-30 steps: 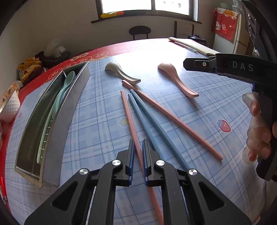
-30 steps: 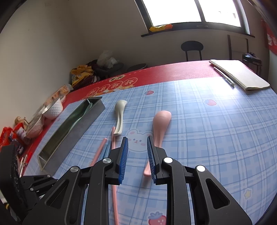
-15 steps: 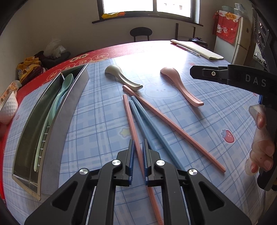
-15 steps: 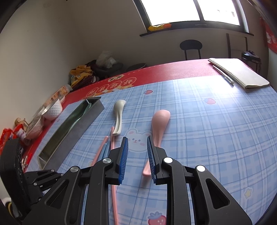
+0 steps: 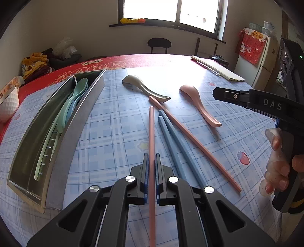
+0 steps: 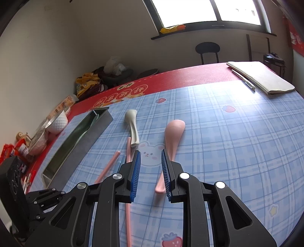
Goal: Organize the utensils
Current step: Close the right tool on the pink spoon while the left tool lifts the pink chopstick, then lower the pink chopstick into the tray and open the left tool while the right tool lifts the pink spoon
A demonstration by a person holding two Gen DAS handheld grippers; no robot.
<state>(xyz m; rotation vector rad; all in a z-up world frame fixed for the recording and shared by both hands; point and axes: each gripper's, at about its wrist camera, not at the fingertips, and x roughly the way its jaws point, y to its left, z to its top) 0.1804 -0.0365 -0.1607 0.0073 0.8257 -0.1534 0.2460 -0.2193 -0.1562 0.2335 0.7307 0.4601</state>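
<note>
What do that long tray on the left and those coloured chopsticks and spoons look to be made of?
The long tray looks like brushed stainless steel: grey, dully reflective walls. The pink chopstick in the left gripper, the blue chopsticks and the pink spoon look like matte plastic or melamine, with even pastel colour and soft sheen; the exact material stays uncertain.

Home dining room, table with checked cloth point(image 5: 117, 121), fridge point(image 5: 266, 62) at right, chair point(image 5: 159, 44) under window point(image 5: 167, 9)

Blue plaid table point(image 5: 117, 121) bears spoons point(image 5: 201, 102), chopsticks point(image 5: 178, 144), tray point(image 5: 79, 121).
</note>
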